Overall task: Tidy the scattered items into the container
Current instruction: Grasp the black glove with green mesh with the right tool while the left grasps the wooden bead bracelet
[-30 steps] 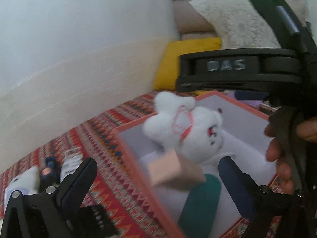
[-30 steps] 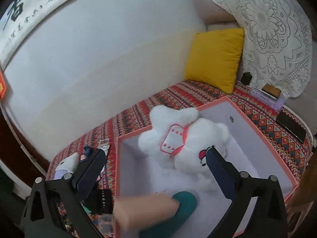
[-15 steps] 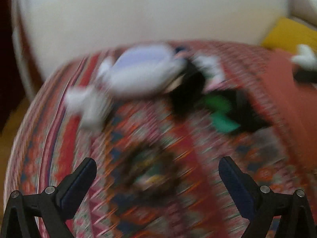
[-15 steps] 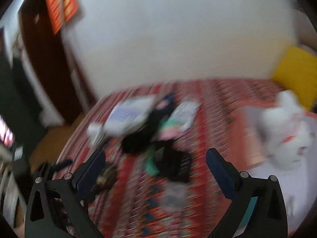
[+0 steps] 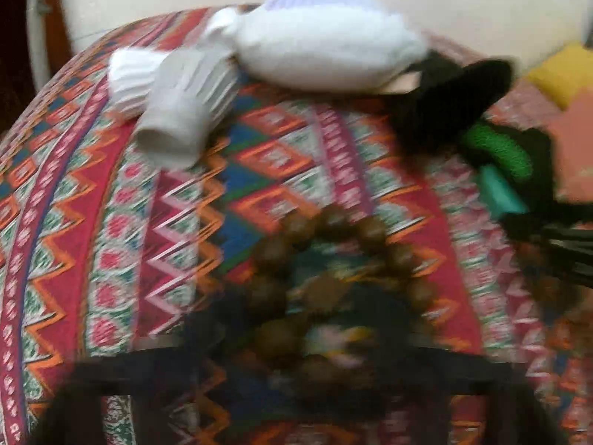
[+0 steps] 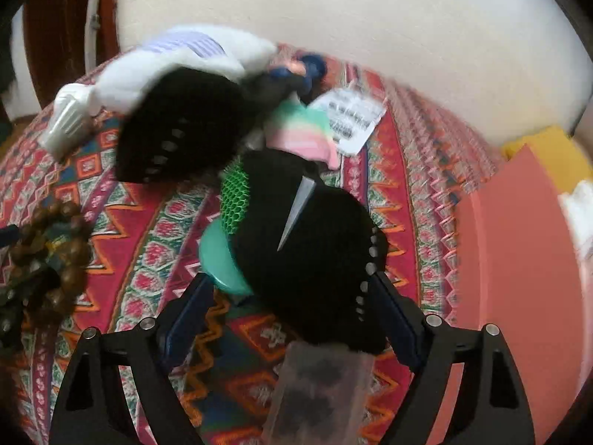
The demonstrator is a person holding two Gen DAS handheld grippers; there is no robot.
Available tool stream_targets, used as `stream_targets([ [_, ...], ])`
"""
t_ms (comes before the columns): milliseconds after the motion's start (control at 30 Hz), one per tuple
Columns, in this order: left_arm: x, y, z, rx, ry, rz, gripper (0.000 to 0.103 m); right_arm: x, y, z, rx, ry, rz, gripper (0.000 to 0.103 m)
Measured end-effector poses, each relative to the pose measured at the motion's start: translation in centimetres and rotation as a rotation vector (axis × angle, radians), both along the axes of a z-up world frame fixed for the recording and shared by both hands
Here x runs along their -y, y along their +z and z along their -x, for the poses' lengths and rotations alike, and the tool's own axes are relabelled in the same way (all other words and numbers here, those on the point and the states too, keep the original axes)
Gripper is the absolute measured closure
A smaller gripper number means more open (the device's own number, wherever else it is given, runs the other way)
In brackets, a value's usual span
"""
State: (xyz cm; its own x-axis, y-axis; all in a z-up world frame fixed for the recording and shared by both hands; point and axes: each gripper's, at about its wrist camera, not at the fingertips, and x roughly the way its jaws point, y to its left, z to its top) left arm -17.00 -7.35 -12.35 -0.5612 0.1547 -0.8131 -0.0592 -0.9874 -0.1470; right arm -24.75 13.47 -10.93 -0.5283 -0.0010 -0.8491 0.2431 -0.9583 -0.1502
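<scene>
Bracelet of wooden beads (image 5: 333,296) lies dead ahead between my closing left tongs (image 5: 296,389), pads not yet gripping; my right tongs (image 6: 292,319), also closing, straddle the black cap (image 6: 315,259) without contact.

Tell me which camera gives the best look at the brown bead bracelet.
The left wrist view: the brown bead bracelet lies nearly whole in mid-frame on the patterned cloth, though motion-blurred. The right wrist view catches it only at the left edge, partly cut off.

1. Cloth (image 6: 393,170): red, orange, green and blue zigzag and diamond bands.
2. Beads (image 5: 333,282): brown.
3. Plush (image 5: 322,55): white, lilac striped patch.
4. Box (image 6: 519,259): coral pink.
5. Comb (image 6: 235,196): bright green mesh.
6. Cushion (image 6: 552,148): yellow.
7. Disc (image 6: 218,256): teal.
</scene>
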Motion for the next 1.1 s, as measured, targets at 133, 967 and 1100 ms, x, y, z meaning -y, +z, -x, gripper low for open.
stream_targets([
  [133, 0.2, 2.0, -1.2, -0.048, 0.014, -0.06, 0.067, -1.1, 0.0, 0.8, 0.055, -0.012, 0.099, 0.061],
  [967, -1.0, 15.5, -7.9, -0.379, -0.074, -0.138, 0.098, -2.3, 18.5, -10.0, -0.329, 0.154, 0.503, 0.093],
  [1100, -2.6, 10.1, -5.2, -0.166, -0.131, -0.074, 0.008, -2.2, 20.1, -11.4, -0.369, 0.176, 0.509, 0.093],
])
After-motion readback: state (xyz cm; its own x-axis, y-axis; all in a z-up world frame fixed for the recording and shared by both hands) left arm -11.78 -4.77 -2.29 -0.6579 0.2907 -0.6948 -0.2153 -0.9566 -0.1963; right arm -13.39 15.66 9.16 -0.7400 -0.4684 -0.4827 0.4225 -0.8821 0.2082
